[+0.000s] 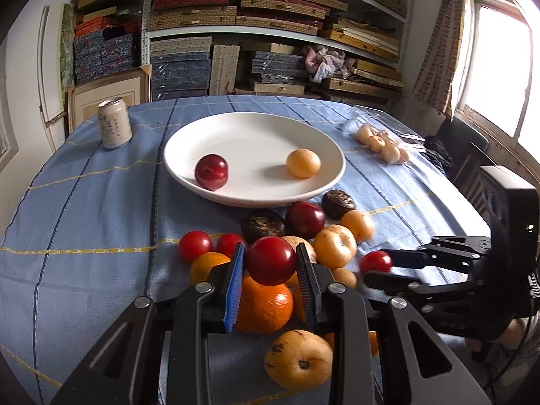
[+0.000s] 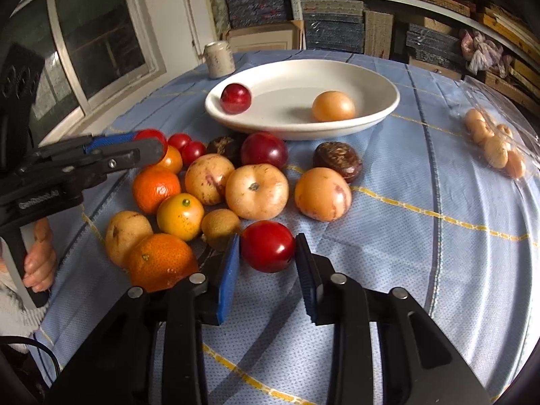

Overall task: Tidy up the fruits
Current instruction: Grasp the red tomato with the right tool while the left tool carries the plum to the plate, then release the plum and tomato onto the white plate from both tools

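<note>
A white plate [image 1: 324, 145] [image 2: 388, 101] holds a dark red plum [image 1: 211, 172] [image 2: 236, 98] and a pale orange fruit [image 1: 303, 163] [image 2: 333, 106]. A pile of oranges, pale yellow fruits, dark brown fruits and small red fruits [image 1: 330, 246] [image 2: 256, 190] lies on the blue cloth in front of it. My left gripper [image 1: 270, 263] [image 2: 148, 140] is shut on a red fruit [image 1: 271, 260], held above the pile. My right gripper [image 2: 267, 251] [image 1: 376, 266] is shut on another red fruit [image 2: 267, 250] [image 1: 375, 262] at the pile's near edge.
A drink can [image 1: 114, 122] [image 2: 220, 59] stands behind the plate at the left. A clear bag of small tan fruits [image 1: 383, 143] [image 2: 496, 146] lies at the right. Shelves of stacked boxes stand behind the table. A window is at the right.
</note>
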